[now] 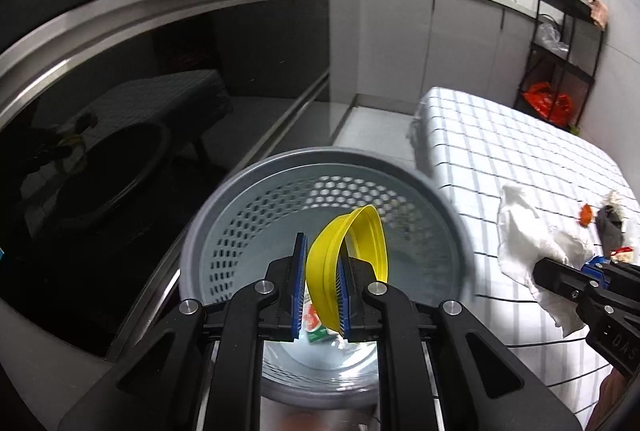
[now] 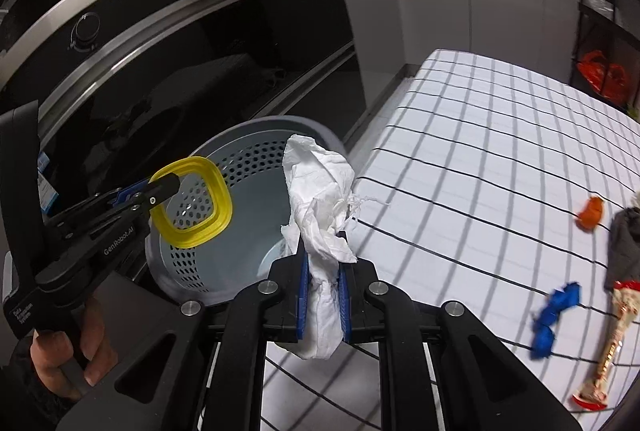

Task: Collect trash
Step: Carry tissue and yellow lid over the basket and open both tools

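My left gripper [image 1: 320, 243] is shut on a yellow plastic lid [image 1: 352, 251], held above the open mouth of a grey perforated waste basket [image 1: 248, 199]. A green and red carton [image 1: 316, 327] lies at the basket's bottom. From the right wrist view the left gripper [image 2: 172, 187] holds the yellow lid [image 2: 192, 207] over the basket [image 2: 240, 159]. My right gripper [image 2: 323, 243] is shut on a crumpled white paper towel [image 2: 320, 199], at the table's left edge just right of the basket. The right gripper [image 1: 538, 265] with the white towel [image 1: 528, 235] shows at the right.
A checked tablecloth [image 2: 480, 135] covers the table. On it lie an orange scrap [image 2: 591, 211], a blue wrapper [image 2: 554, 311], a red-and-cream wrapper [image 2: 608, 343] and a grey piece [image 2: 626, 243]. A dark oven front [image 1: 140, 111] stands behind the basket. A black rack [image 1: 560, 63] stands far right.
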A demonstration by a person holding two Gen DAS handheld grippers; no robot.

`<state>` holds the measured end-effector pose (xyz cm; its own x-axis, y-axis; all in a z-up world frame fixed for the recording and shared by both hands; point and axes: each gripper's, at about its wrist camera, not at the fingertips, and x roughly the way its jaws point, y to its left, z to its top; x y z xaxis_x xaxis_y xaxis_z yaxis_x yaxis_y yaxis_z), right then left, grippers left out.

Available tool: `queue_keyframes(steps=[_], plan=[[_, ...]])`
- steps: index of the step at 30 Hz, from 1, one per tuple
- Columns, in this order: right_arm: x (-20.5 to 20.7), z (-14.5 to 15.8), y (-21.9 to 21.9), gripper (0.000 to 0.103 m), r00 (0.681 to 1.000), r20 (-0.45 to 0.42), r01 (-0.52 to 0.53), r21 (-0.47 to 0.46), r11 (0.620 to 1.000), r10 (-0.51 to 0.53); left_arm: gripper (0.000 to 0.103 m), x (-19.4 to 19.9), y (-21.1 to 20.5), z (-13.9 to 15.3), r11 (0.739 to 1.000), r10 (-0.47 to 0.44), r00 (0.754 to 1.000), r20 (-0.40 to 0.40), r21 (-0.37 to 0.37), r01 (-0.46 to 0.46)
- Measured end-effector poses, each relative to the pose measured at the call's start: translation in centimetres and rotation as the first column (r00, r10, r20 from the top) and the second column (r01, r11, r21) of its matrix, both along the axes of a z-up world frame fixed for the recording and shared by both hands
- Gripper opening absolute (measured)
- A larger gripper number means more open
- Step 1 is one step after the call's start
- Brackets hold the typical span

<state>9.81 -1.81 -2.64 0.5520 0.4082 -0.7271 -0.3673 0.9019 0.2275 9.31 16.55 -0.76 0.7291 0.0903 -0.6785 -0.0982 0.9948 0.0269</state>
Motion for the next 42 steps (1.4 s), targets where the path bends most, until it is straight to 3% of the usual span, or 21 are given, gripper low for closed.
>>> queue_keyframes(steps=[11, 24, 26, 29, 31, 42], plan=[[2.3, -1.7, 4.3, 0.012, 0.997, -0.032, -0.074, -0.019, 0.997, 0.074, 0.014, 1.2, 2.9, -1.9, 0.999, 0.039, 0.998, -0.054, -0.022, -0.040], [3.3, -2.3, 5.8, 0.013, 0.995, -0.048, -0.083, -0.018, 0.996, 0.082, 0.014, 1.8, 3.8, -2.7, 0.997, 0.057, 0.995, -0.081, -0.041, -0.060], [3.4, -2.2, 5.9, 0.017, 0.996, -0.045, -0.079, -0.015, 0.997, 0.079, 0.015, 1.7, 3.9, -2.8, 0.997, 0.064, 0.995, -0.083, -0.038, -0.067], [3.5, -1.9, 5.7, 0.032, 0.997, -0.040, -0.069, -0.004, 0.998, 0.069, 0.026, 1.8, 4.1, -2.9, 0.996, 0.071, 0.994, -0.087, -0.051, -0.075], [3.3, -1.9, 5.5, 0.042, 0.998, -0.032, -0.063, 0.003, 0.998, 0.063, 0.045, 1.7, 4.3, -2.9, 0.995, 0.081, 0.993, -0.084, -0.054, -0.086], [3.4, -1.7, 4.9, 0.042, 0.998, -0.032, -0.055, 0.013, 0.998, 0.055, 0.048, 1.5, 4.4, -2.7, 0.994, 0.091, 0.993, -0.076, -0.047, -0.095]])
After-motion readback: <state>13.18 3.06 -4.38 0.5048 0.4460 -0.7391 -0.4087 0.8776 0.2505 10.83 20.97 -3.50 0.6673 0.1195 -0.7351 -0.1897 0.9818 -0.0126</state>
